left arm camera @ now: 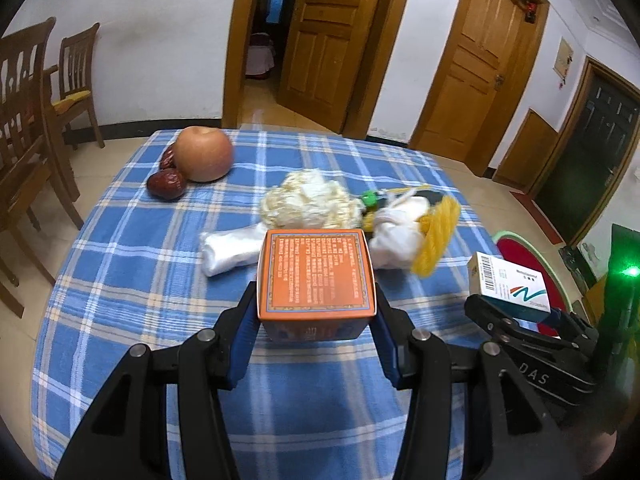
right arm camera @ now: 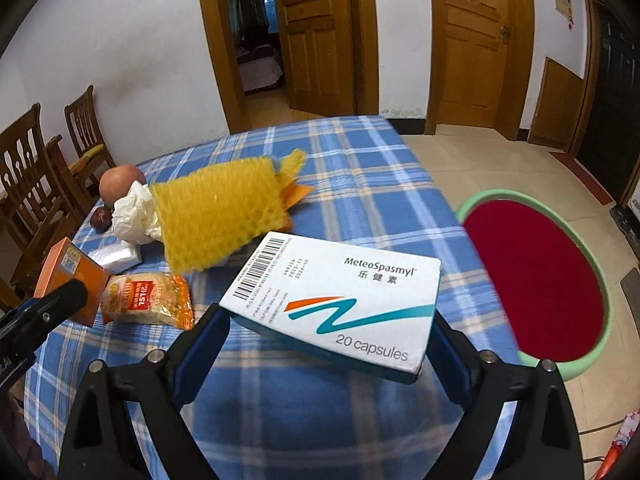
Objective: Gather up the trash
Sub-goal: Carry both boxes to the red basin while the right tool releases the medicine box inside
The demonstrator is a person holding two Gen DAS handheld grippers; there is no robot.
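My left gripper (left arm camera: 316,298) is shut on an orange carton (left arm camera: 316,272), held a little above the blue checked tablecloth (left arm camera: 140,280). My right gripper (right arm camera: 325,320) grips a white medicine box (right arm camera: 340,292) by its two ends, tilted, over the table's right side. In the left wrist view this box (left arm camera: 506,286) and the right gripper (left arm camera: 516,312) show at the right. On the cloth lie a yellow foam net (right arm camera: 220,216), crumpled white tissue (right arm camera: 134,212), an orange snack packet (right arm camera: 148,300), a cream foam net (left arm camera: 308,200) and a roll of clear plastic (left arm camera: 228,252).
An apple (left arm camera: 204,154) and two red dates (left arm camera: 166,184) sit at the far left of the table. A red basin with a green rim (right arm camera: 536,280) stands on the floor to the right of the table. Wooden chairs (left arm camera: 28,128) stand at the left.
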